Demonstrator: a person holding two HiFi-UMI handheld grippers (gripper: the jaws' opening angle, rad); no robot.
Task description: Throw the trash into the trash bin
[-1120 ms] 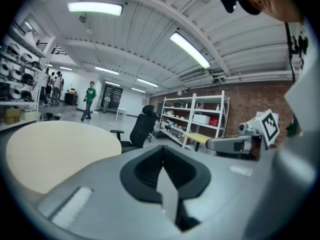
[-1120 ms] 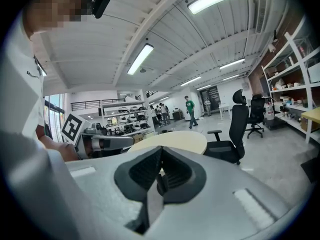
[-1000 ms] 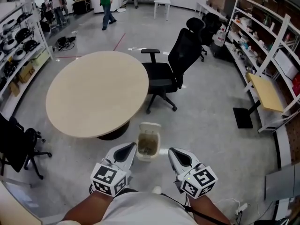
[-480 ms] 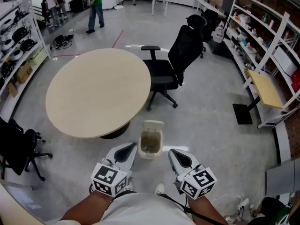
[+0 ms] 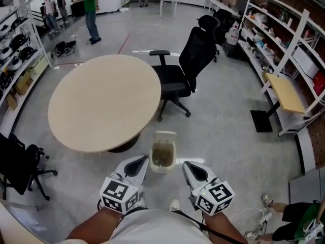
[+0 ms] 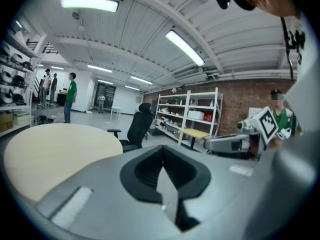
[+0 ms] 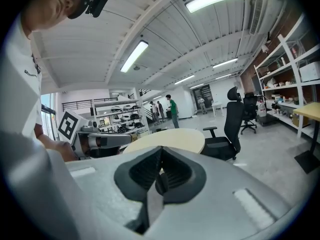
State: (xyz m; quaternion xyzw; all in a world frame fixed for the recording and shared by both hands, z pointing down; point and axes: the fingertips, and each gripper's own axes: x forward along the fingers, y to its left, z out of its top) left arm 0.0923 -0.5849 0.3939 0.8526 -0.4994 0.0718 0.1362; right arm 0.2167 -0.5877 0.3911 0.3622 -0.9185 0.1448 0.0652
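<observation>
A small white trash bin [image 5: 162, 169] stands on the floor by the round beige table [image 5: 104, 100], its lid tipped back and brownish contents inside. My left gripper [image 5: 139, 162] hangs just left of the bin and my right gripper [image 5: 189, 166] just right of it, both above the floor. In the left gripper view the left gripper [image 6: 162, 159] is shut with nothing between its jaws. The right gripper [image 7: 159, 160] is likewise shut and empty in its own view. I see no loose trash, and the table top is bare.
A black office chair [image 5: 189, 70] stands at the table's right side, another [image 5: 20, 161] at the lower left. Shelving [image 5: 284, 39] lines the right wall, with a small wooden desk [image 5: 286, 96]. People [image 5: 90, 6] stand far back; someone [image 5: 294, 227] is on the floor at lower right.
Both grippers and the bin have stayed put. The person in green at the back has walked left, and a person has come into view at the lower right corner.
</observation>
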